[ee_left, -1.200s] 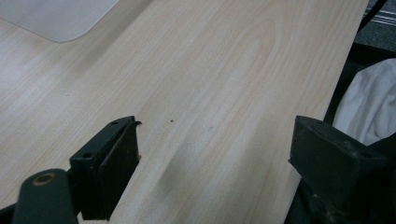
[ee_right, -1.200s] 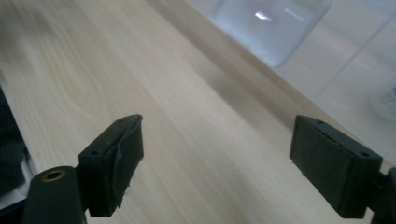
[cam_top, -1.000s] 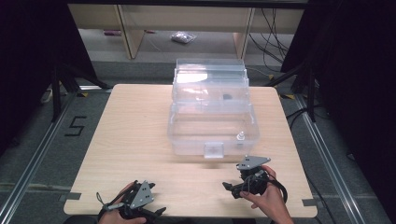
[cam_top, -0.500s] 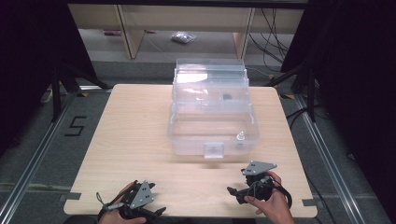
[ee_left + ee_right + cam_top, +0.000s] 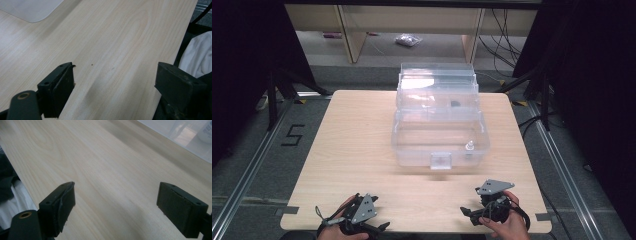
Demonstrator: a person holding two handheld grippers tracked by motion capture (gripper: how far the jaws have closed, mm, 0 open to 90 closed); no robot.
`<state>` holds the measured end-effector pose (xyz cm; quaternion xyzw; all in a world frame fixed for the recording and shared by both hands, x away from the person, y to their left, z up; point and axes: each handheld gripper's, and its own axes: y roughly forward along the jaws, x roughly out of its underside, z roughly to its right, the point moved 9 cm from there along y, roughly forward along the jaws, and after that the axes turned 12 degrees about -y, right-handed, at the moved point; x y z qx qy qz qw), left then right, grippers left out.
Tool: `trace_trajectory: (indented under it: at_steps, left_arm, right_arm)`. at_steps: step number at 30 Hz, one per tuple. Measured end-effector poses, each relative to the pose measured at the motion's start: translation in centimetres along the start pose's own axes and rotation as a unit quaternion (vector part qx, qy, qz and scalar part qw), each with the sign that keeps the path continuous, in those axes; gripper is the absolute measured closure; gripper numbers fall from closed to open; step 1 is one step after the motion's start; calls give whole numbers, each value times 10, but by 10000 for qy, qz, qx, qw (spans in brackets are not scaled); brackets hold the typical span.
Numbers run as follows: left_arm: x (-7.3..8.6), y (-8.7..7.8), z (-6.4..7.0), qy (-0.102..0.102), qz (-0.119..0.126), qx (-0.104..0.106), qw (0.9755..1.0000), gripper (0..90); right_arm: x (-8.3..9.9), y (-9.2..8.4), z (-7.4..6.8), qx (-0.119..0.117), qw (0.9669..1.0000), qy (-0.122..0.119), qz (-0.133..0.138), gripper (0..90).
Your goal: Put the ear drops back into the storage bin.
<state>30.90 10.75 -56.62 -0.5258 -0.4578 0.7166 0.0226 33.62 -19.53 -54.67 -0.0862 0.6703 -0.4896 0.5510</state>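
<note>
A clear plastic storage box [image 5: 439, 135] stands on the light wooden table [image 5: 357, 140], toward the far middle of it, well apart from both grippers. It is see-through, with rounded corners, 2 stacked tiers, the upper one narrower and set toward the back, and a small square latch [image 5: 440, 160] on the front wall. Inside the lower tier, near the right front corner, stands a small white bottle [image 5: 470, 146]; a small dark item [image 5: 455, 104] lies in the upper tier. The left gripper [image 5: 382, 227] rests at the near edge on the left, jaws spread wide over bare wood, holding nothing. The right gripper [image 5: 465, 212] sits at the near edge on the right, jaws likewise wide apart and empty.
</note>
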Motion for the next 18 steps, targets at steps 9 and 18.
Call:
trace_trajectory:
  at_steps: [9, 18]
  left_arm:
    - [0, 0, 1, -42, 30, 33, 10000, 152]
    - [-1, 0, 1, -32, 24, 35, 10000, 152]
  right_arm:
    - [10, -2, -2, 66, 9999, 33, -91, 161]
    - [11, 0, -2, 126, 9999, 2, -12, 161]
